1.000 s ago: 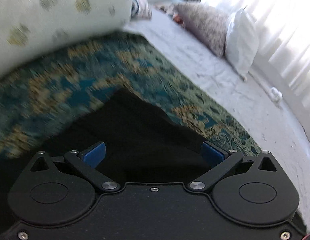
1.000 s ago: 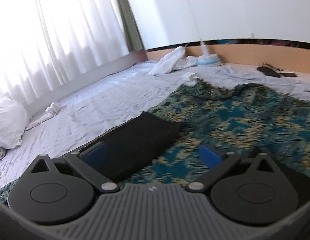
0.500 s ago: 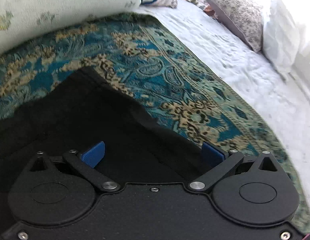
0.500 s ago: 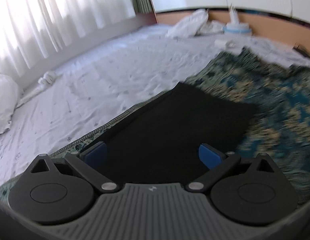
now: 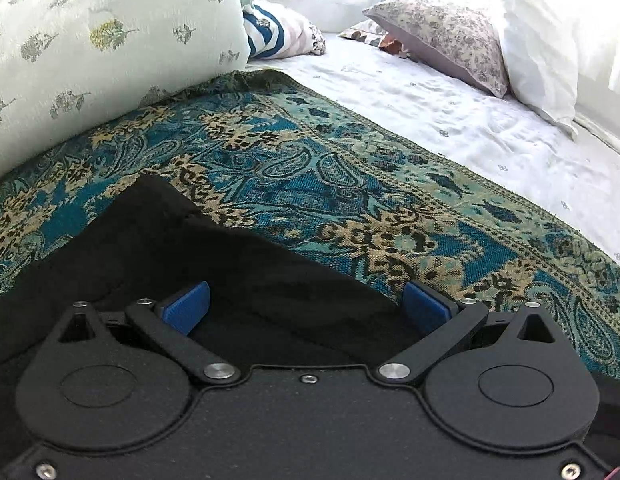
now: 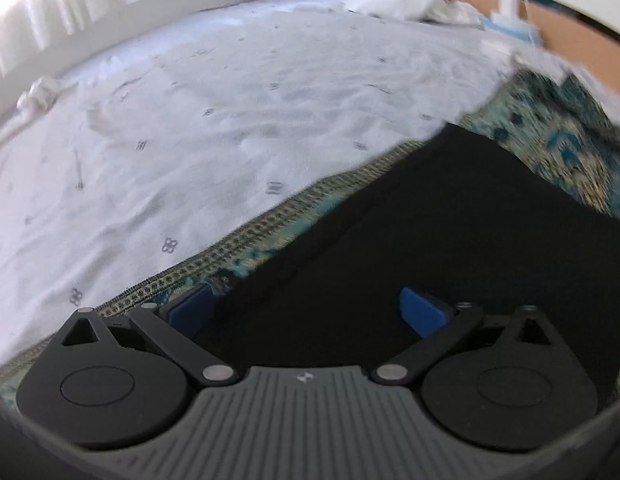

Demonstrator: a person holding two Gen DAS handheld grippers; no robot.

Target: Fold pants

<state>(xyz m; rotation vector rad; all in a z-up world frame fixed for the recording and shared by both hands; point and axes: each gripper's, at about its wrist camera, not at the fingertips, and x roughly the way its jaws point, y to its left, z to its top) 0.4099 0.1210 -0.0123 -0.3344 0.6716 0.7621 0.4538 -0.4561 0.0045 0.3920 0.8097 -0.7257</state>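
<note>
Now both low over black pants [image 5: 238, 264], left tongs [image 5: 306, 306] spread wide, right tongs [image 6: 306, 312] likewise

No readable text, labels, brand names or numbers in either view. Only mark: small pale emblem on grey ribbed housing of right claw [image 6: 306, 312], too small and blurred to read. White bed sheet [image 6: 190, 120] carries tiny repeated printed motifs, ornament not lettering.
</note>
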